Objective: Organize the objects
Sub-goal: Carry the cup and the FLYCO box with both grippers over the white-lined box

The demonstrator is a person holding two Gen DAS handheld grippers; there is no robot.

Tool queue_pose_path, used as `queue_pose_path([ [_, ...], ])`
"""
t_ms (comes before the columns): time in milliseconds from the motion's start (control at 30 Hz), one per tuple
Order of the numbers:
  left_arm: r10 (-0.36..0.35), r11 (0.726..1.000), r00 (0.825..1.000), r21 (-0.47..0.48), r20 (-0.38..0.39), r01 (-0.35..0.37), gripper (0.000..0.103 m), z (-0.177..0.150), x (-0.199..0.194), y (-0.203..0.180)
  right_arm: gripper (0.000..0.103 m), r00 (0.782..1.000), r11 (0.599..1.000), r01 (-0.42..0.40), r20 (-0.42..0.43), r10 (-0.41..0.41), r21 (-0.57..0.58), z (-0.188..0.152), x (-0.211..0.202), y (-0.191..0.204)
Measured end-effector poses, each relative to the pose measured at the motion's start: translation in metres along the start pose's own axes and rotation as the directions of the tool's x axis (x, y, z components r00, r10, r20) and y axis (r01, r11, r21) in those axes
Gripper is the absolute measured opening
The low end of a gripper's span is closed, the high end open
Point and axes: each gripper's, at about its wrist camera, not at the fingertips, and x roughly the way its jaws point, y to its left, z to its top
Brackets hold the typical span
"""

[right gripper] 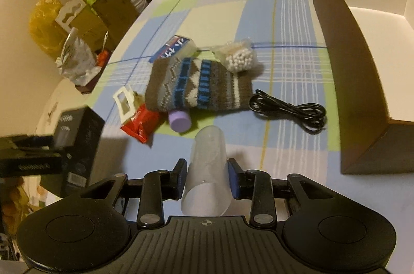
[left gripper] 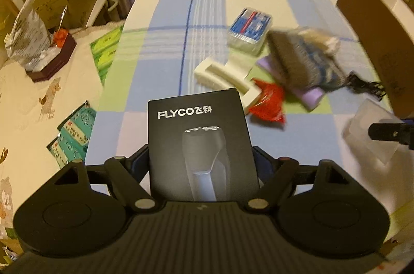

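My left gripper is shut on a black FLYCO shaver box, which stands upright between the jaws above the checked tablecloth. My right gripper is shut on a translucent plastic cup that lies on its side, open end toward the camera. The blue pads press on both sides of the cup. In the right wrist view the shaver box and the left gripper are at the left edge. In the left wrist view the cup is at the right edge.
A knitted pouch lies mid-table over a purple-capped bottle. Around it are a bag of cotton swabs, a black cable, a red packet, a white clip and a blue-white pack. An open cardboard box stands at the right.
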Motion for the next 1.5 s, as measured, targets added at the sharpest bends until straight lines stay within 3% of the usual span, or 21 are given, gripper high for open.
queue_pose_path([
  [167, -0.011, 1.0, 0.999, 0.006, 0.045, 0.01, 0.078, 0.011, -0.019, -0.021, 0.031, 0.998, 1.0, -0.027, 0.059, 0.026, 0.015, 0.004, -0.024, -0.015],
  [433, -0.097, 0.994, 0.986, 0.06, 0.138, 0.089, 0.078, 0.039, -0.055, -0.074, 0.031, 0.977, 0.999, -0.05, 0.207, 0.049, -0.002, 0.025, -0.091, -0.037],
  [700, -0.234, 0.964, 0.947, 0.181, 0.221, 0.196, 0.076, 0.081, -0.073, -0.155, 0.031, 0.941, 0.995, 0.015, 0.337, -0.046, 0.094, 0.037, -0.152, -0.099],
  [900, -0.321, 0.929, 0.914, 0.27, 0.247, 0.253, 0.076, 0.109, -0.075, -0.221, 0.031, 0.921, 0.981, 0.063, 0.367, -0.128, 0.182, 0.042, -0.178, -0.153],
  [1033, -0.352, 0.914, 0.905, 0.295, 0.238, 0.278, 0.076, 0.124, -0.071, -0.261, 0.031, 0.919, 0.974, 0.083, 0.362, -0.158, 0.212, 0.046, -0.184, -0.18],
  [1233, -0.377, 0.898, 0.905, 0.317, 0.197, 0.305, 0.076, 0.143, -0.054, -0.315, 0.031, 0.927, 0.964, 0.108, 0.326, -0.187, 0.245, 0.051, -0.175, -0.216],
  [1500, -0.336, 0.904, 0.933, 0.32, 0.127, 0.282, 0.076, 0.141, -0.009, -0.366, 0.031, 0.946, 0.962, 0.133, 0.261, -0.195, 0.237, 0.055, -0.153, -0.243],
])
